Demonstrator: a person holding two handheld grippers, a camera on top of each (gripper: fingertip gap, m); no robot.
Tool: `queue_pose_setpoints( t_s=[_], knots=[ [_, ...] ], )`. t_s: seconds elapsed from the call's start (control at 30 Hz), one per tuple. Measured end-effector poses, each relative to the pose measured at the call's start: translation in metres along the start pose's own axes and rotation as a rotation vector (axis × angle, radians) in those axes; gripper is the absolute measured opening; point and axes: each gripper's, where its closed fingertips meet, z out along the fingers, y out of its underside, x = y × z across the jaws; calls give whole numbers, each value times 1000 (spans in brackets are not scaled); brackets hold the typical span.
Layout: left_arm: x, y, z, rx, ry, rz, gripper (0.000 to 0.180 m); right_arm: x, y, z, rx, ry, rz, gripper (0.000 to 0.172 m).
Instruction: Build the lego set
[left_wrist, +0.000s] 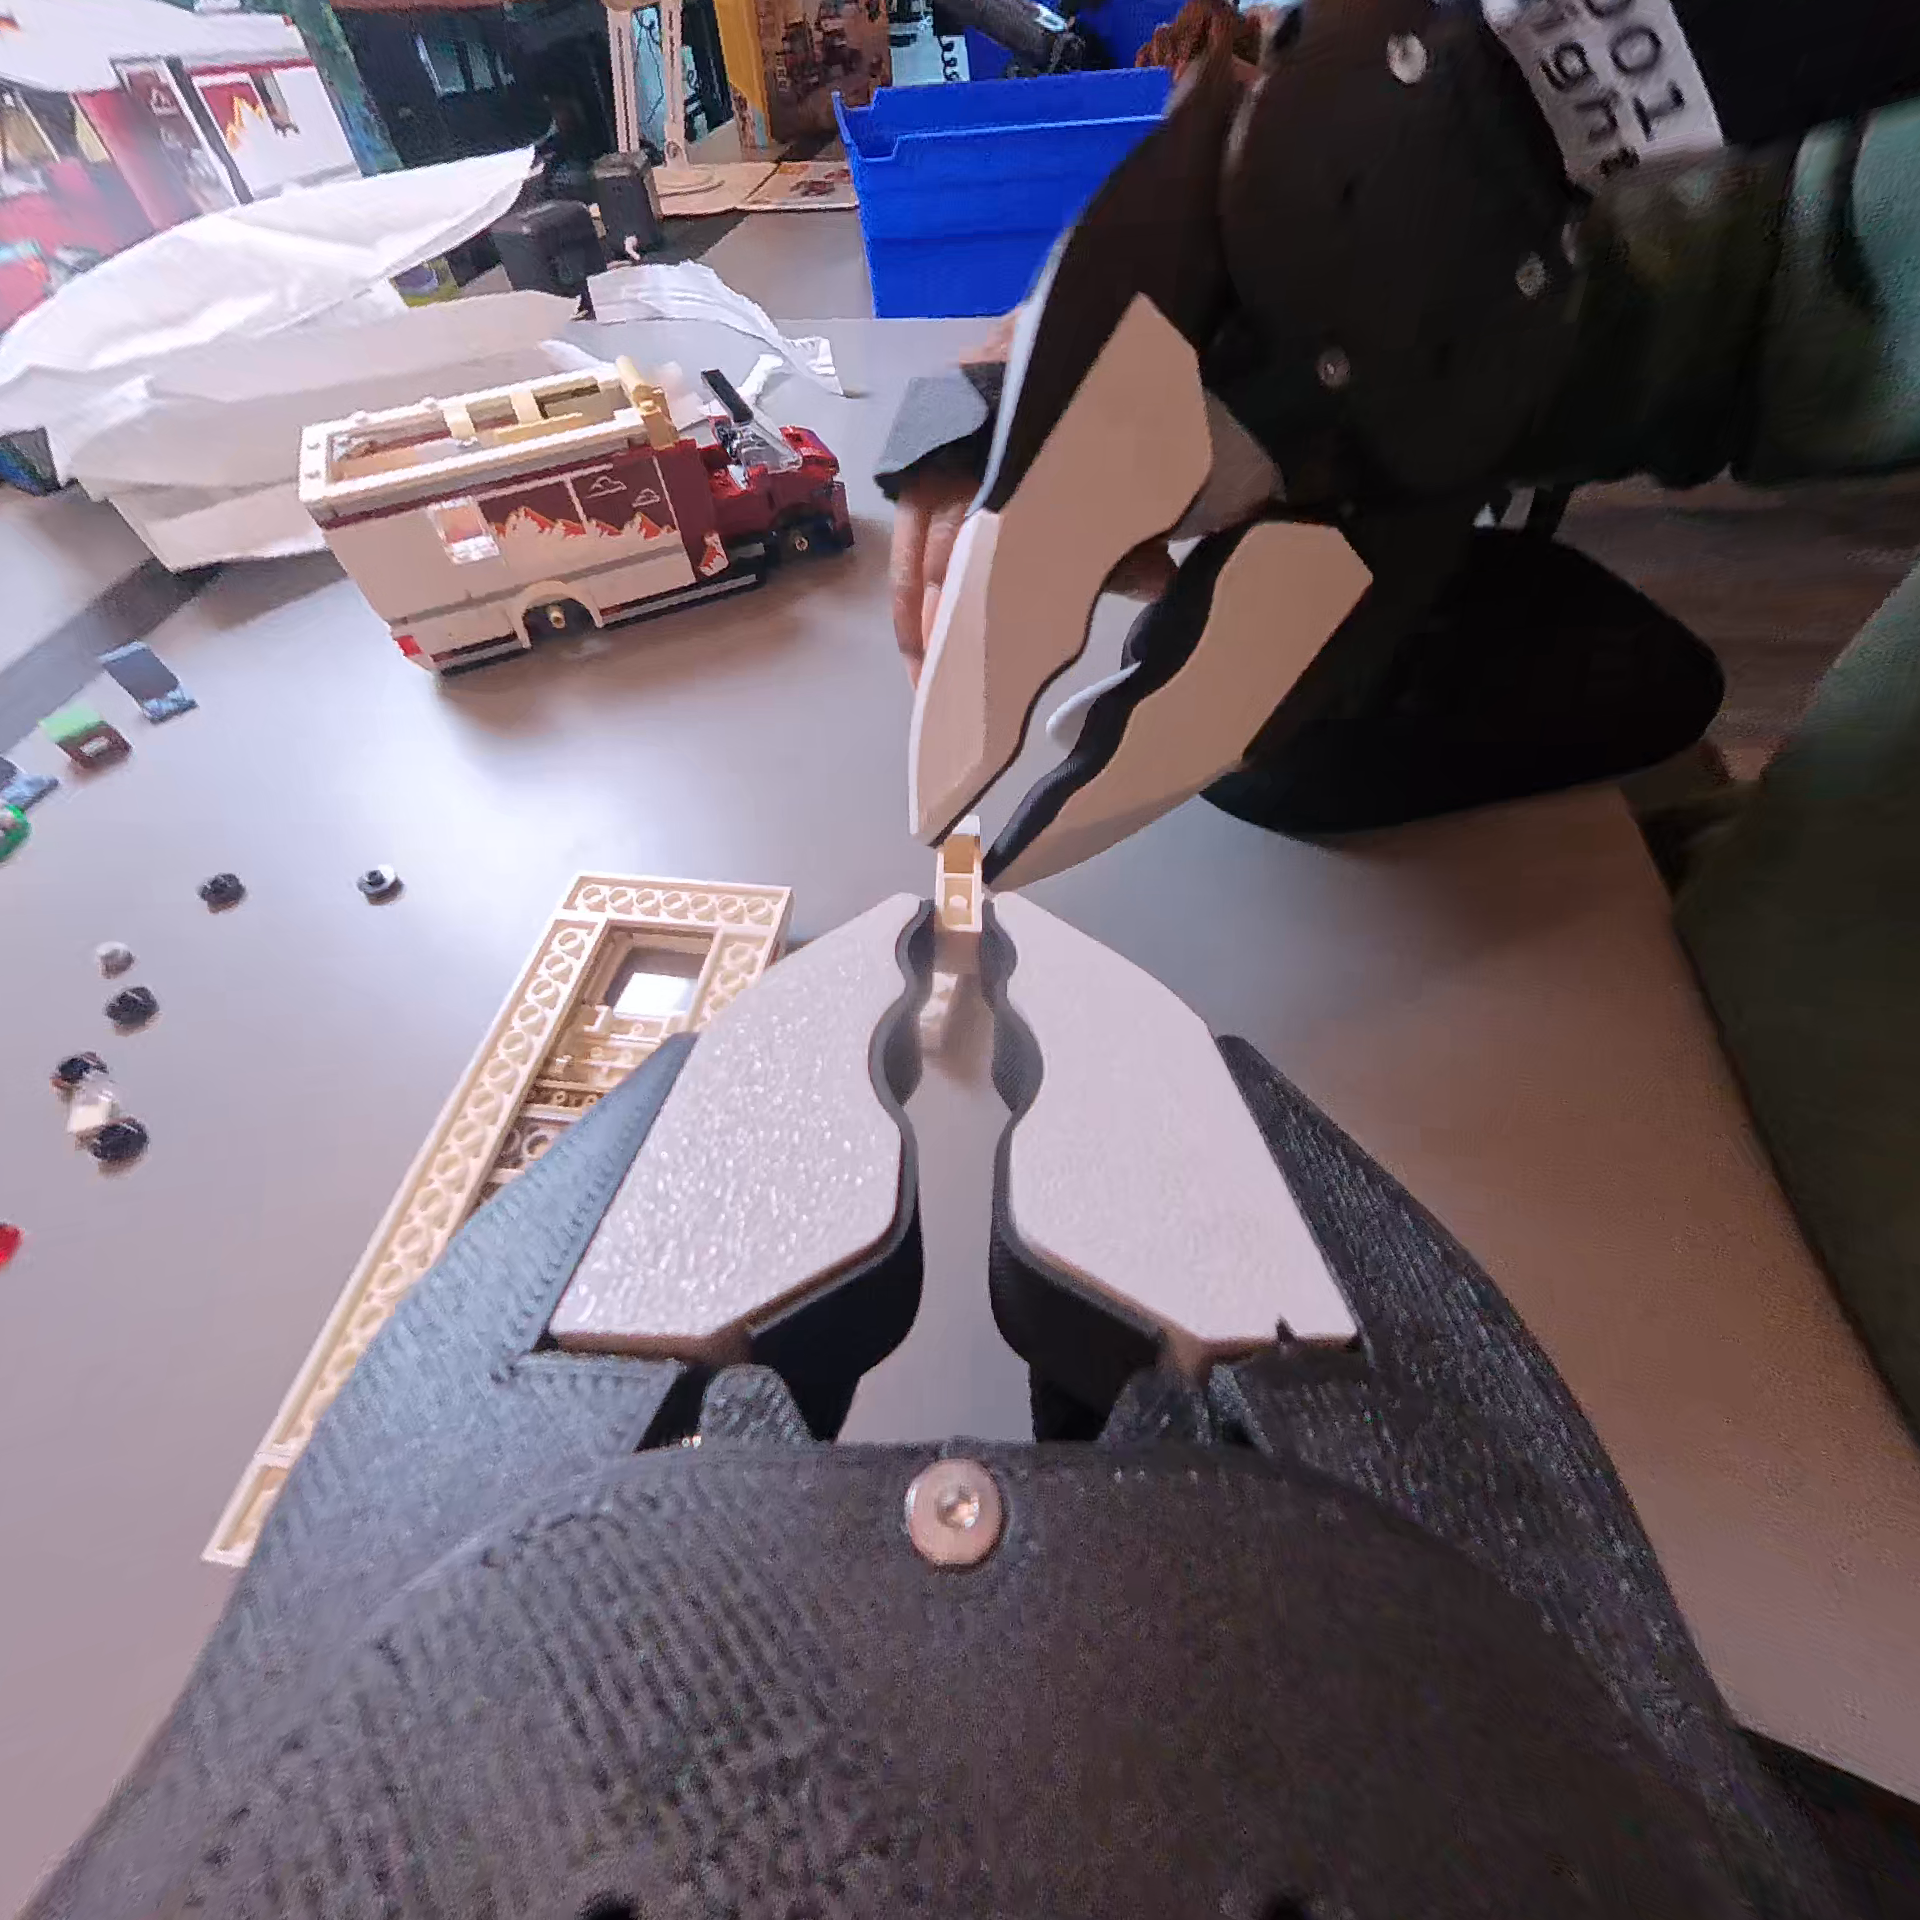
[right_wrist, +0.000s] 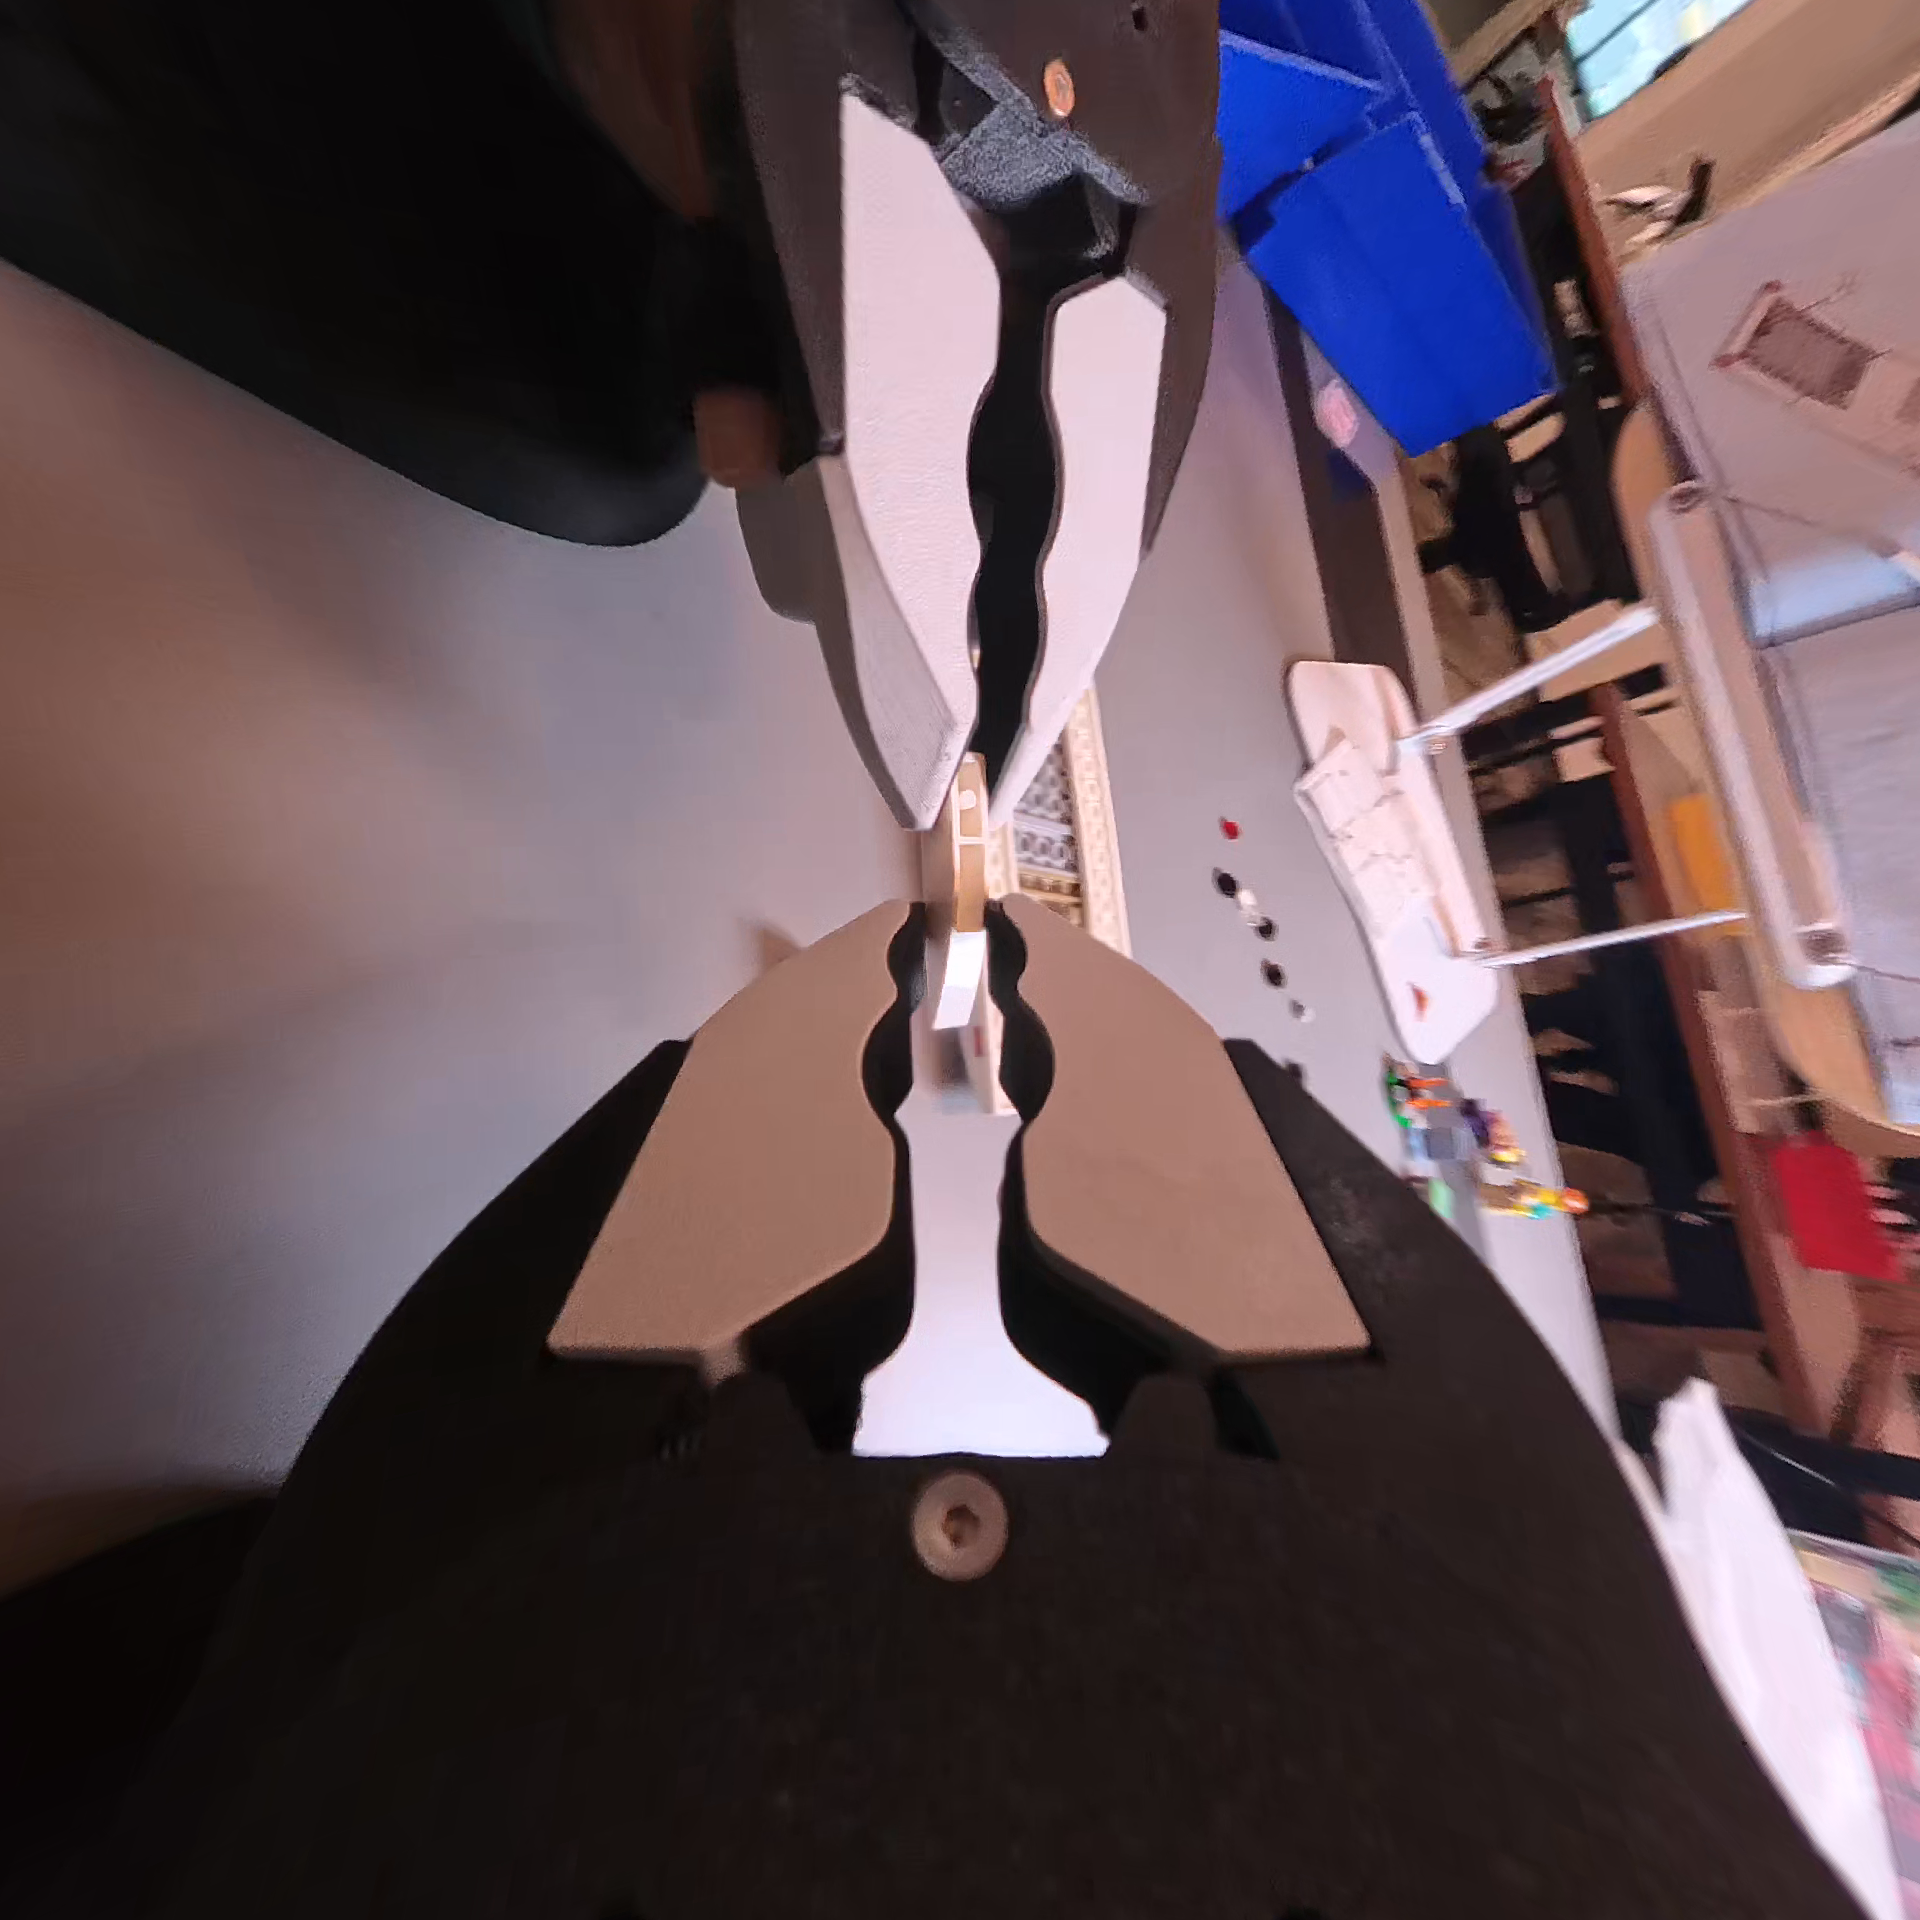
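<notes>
My left gripper (left_wrist: 958, 914) is nearly closed, tips pinching one end of a small tan brick piece (left_wrist: 958, 883) – my right gripper (left_wrist: 971, 831) has clamped the other end, so the two meet nose to nose above the desk (left_wrist: 623, 790). Just left of my left gripper lies a cream studded frame plate (left_wrist: 540, 1039). Farther toward the desk's far edge sits the toy camper truck (left_wrist: 561, 520) – loose dark studs (left_wrist: 130, 1003) dot the left edge.

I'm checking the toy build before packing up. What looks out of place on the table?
The cream studded roof panel lies flat on the table, apart from the camper truck; small dark round pieces are scattered left of it.
</notes>
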Motion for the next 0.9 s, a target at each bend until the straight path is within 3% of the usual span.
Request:
queue_pose_setpoints(
  t_s=[0.03, 0.17, 0.33, 0.9],
  knots=[
    [1, 1, 0, -9, -7, 30, 8, -2, -1, -1, 16, -50, 45, 12],
    [2, 0, 1, -13, -10, 87, 8, 0, -8, -4, 90, -251, 223, 21],
    [0, -5, -2, 9, -13, 90, 8, 2, -11, -1, 94, -357, 256, 7],
    [-18, 1, -5, 29, -31, 41, 8, 9, -5, 19, 81, -425, 301, 8]
  ],
)
